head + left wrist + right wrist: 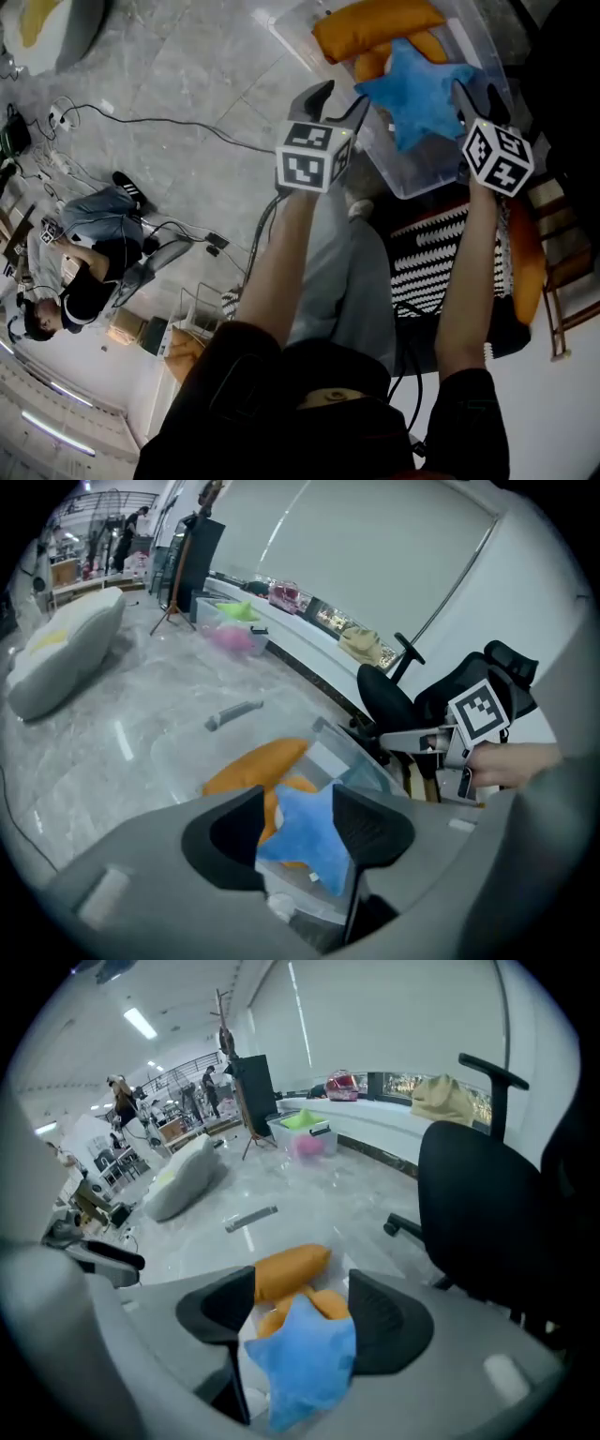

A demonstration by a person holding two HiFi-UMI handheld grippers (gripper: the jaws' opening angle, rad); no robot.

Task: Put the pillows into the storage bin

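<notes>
A clear plastic storage bin (412, 180) stands on the grey floor. Inside it lie orange pillows (375, 28) with a blue star-shaped pillow (417, 94) on top. My left gripper (342, 101) hovers at the bin's left rim, open, with nothing between its pads. Past its jaws in the left gripper view (298, 803) lie the blue pillow (311, 844) and an orange pillow (253, 766) down in the bin (328, 752). My right gripper (478, 98) stands open over the blue pillow (305, 1358), which lies loose between its jaws (300, 1297) on the orange pillows (291, 1269).
A black office chair (487, 1213) stands close on the right. A black-and-white patterned cushion (441, 253) and another orange pillow (525, 272) lie on a wooden seat beside the bin. A person (84, 272) sits at the left among cables. A white beanbag (66, 649) lies farther off.
</notes>
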